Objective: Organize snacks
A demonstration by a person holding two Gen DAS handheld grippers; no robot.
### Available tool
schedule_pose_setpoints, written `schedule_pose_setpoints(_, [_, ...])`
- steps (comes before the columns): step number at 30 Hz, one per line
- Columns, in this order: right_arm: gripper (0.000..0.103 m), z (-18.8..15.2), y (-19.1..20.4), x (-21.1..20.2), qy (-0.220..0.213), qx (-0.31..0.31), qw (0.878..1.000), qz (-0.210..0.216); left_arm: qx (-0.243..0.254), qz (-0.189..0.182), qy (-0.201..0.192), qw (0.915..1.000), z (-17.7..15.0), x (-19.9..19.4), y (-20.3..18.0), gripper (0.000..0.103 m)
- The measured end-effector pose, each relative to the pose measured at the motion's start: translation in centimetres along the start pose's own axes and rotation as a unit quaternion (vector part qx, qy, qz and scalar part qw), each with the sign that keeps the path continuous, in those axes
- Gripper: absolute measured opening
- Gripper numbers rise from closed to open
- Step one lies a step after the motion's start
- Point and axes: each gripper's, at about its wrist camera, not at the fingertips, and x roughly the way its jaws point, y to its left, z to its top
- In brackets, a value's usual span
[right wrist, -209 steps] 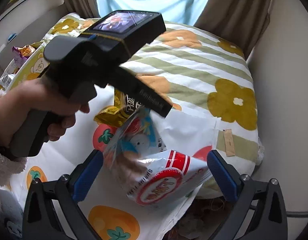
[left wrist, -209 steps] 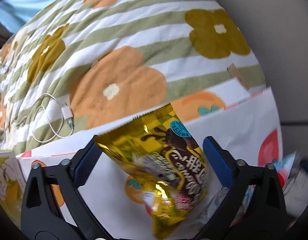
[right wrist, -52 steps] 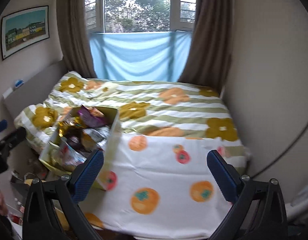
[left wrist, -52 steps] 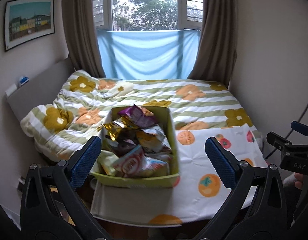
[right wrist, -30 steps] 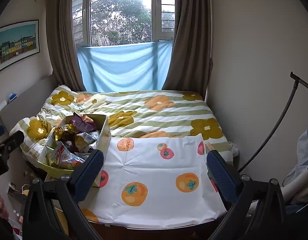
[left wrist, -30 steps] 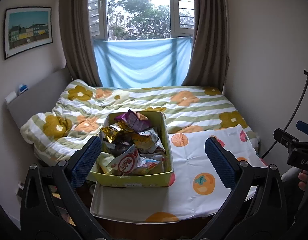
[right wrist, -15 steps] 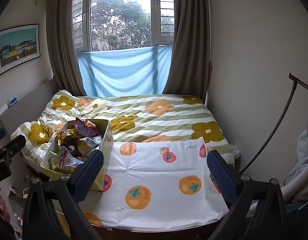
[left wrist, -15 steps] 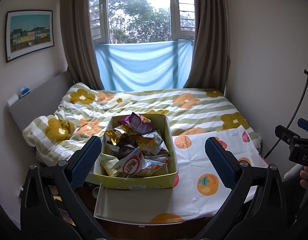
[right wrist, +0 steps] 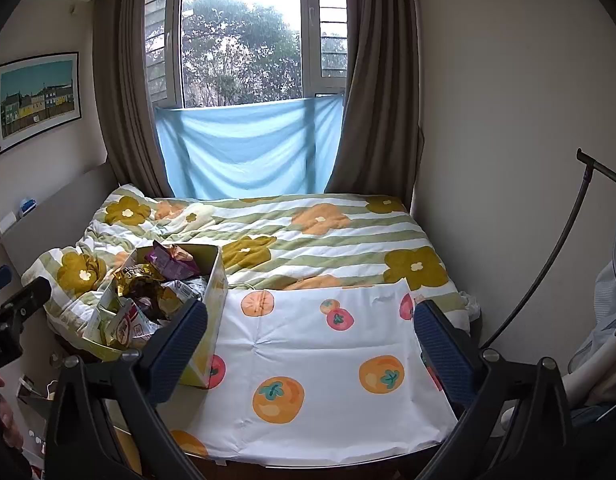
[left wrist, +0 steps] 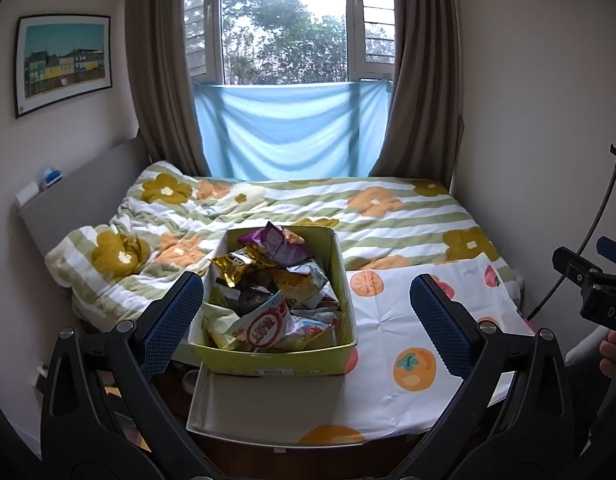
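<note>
Holding both claws wide and empty, we hover our left gripper [left wrist: 306, 308] and right gripper [right wrist: 309, 330] above the foot of the bed. Beyond the left one, the crinkly foil snack packets [left wrist: 268, 284] sit heaped in the yellow-green cardboard box [left wrist: 280, 360], at the left edge of the white persimmon-print sheet [right wrist: 327, 360]. That sheet lies bare, so we judge the gathering done, with little or nothing left.

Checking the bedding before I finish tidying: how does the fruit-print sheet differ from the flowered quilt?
The fruit-print sheet is white with orange and red fruits; the flowered quilt has green stripes and big flowers. The sheet lies flat and creased, the quilt bunches at left. The snack box sits on the sheet's edge. Both cover the bed.
</note>
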Motion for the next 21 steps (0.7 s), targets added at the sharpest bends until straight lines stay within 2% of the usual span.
schedule_pose_setpoints(7, [0.103,-0.1,0.2,-0.2,-0.004,-0.003,1.000,0.003,0.002,0.001,-0.004,1.0000,0.0,-0.4,-0.2,0.103])
schedule_pose_setpoints(14, [0.103,-0.2,0.4,-0.1,-0.003,-0.005,1.000,0.007,0.004,0.041,-0.017,0.9990,-0.3,-1.0,-0.6,0.103])
schedule_pose_setpoints(21, [0.103,-0.3,1.1,0.1,-0.001,-0.008,1.000,0.011,0.008,0.050,-0.020,0.9985,-0.7,-1.0,-0.3,0.103])
